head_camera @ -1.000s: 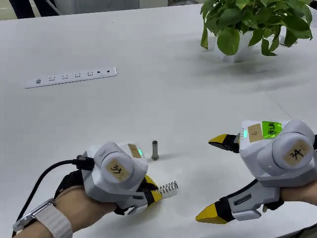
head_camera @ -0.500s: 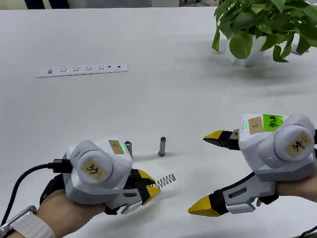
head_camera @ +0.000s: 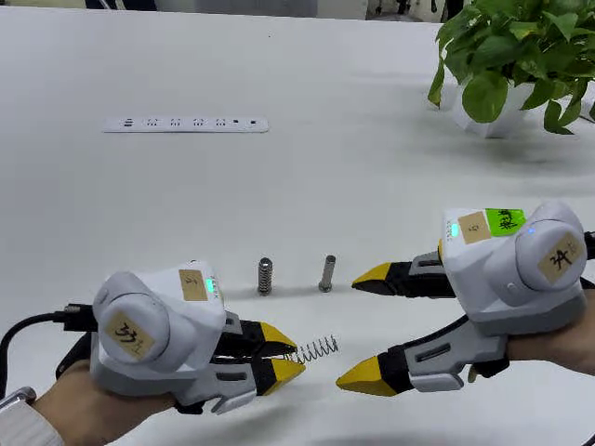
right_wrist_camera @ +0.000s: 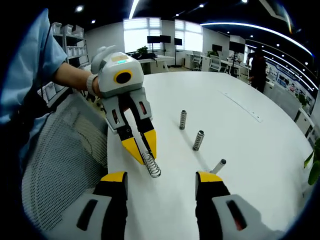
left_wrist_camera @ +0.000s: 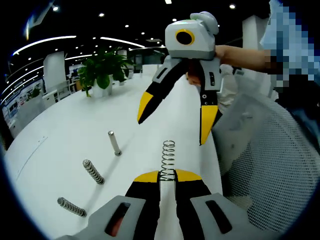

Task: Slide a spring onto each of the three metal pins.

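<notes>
The spring was clamped by one end in the left gripper. Its jaws were closed on it, and the rest stuck out free, just above the table. I judged it very light and soft. It is thin wire, so it bends sideways easily and may jump out if squeezed hard. For me the best hold was close to one end w/ gentle pressure, leaving the far end open for the pin.

The right gripper was spread wide and carried nothing. The spring's free end pointed toward the gap btw its jaws, near but not touching.

The bare pin stood upright just beyond, close to the right gripper's upper tip. Beside it was a pin w/ spring on. The left gripper view showed a 3rd pin w/ spring, so 2 of 3 seemed done.

Farther off lay a power strip & a potted plant.
</notes>
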Motion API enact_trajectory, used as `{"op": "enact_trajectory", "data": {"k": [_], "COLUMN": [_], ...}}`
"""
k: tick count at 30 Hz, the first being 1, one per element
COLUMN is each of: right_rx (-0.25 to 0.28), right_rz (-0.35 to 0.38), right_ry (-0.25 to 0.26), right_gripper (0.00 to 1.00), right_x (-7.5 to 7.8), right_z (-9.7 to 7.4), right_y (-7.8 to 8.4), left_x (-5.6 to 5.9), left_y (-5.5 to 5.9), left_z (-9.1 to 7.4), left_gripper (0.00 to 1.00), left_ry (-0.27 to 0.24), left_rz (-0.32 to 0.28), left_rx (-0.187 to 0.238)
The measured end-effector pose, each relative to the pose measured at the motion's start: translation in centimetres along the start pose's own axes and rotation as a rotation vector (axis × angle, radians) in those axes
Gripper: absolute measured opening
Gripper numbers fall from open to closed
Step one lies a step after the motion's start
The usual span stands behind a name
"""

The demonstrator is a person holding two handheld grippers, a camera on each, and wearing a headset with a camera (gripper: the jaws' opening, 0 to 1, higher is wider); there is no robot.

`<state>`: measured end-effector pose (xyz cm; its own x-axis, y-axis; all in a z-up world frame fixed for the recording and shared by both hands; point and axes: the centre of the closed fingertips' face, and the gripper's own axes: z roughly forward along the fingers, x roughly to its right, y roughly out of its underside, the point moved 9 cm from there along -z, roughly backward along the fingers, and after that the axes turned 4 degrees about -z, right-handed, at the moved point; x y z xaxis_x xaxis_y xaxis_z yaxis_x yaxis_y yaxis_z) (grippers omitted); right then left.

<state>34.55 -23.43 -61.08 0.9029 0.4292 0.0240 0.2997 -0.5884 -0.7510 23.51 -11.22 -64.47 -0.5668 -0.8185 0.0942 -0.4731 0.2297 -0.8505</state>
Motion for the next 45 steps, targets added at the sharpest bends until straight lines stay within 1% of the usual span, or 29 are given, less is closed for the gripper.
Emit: {"op": "enact_trajectory", "data": {"k": [2, 4, 6, 8, 10, 19, 22, 26, 31, 34, 38, 45], "right_rx": [-0.004, 0.0, -0.002, -0.005, -0.006, -0.019, -0.013, -0.015, -0.023, -0.038, -0.062, -0.081], "right_rz": [0.003, -0.013, -0.01, -0.014, -0.017, -0.014, -0.014, -0.025, -0.034, -0.06, -0.092, -0.122], "right_ry": [-0.026, -0.056, -0.075, -0.094, -0.127, -0.163, -0.173, -0.179, -0.166, -0.147, -0.134, -0.13], "right_gripper": [0.49, 0.44, 0.39, 0.32, 0.28, 0.16, 0.12, 0.11, 0.11, 0.11, 0.11, 0.11], "right_x": [-0.2, -0.5, -0.7, -0.9, -1.2, -1.4, -1.4, -1.5, -1.5, -1.5, -1.6, -1.7], "right_z": [0.3, 0.5, 0.6, 0.7, 0.8, 1.0, 1.0, 0.9, 0.8, 0.6, 0.5, 0.3], "right_y": [-0.1, -0.1, -0.1, -0.1, 0.0, 0.5, 0.4, 0.5, 0.1, -0.3, -0.7, -1.3], "left_x": [0.1, 0.3, 0.4, 0.5, 0.6, 0.8, 0.8, 0.9, 1.0, 1.0, 1.0, 1.3], "left_y": [0.1, 0.1, 0.3, 0.4, 0.5, 0.5, 0.5, 0.5, 0.5, 0.4, 0.3, 0.0], "left_z": [-0.1, -0.2, -0.2, -0.2, -0.2, -0.2, -0.2, -0.2, 0.0, 0.1, 0.3, 0.7], "left_gripper": [0.1, 0.09, 0.09, 0.09, 0.09, 0.09, 0.09, 0.09, 0.09, 0.09, 0.09, 0.09], "left_ry": [0.014, 0.032, 0.039, 0.045, 0.052, 0.074, 0.078, 0.083, 0.077, 0.072, 0.069, 0.073], "left_rz": [0.015, 0.026, 0.029, 0.034, 0.033, 0.049, 0.049, 0.048, 0.035, 0.028, 0.024, 0.018], "left_rx": [0.004, 0.012, 0.011, 0.011, 0.015, 0.021, 0.022, 0.019, 0.007, 0.003, -0.005, -0.011]}}
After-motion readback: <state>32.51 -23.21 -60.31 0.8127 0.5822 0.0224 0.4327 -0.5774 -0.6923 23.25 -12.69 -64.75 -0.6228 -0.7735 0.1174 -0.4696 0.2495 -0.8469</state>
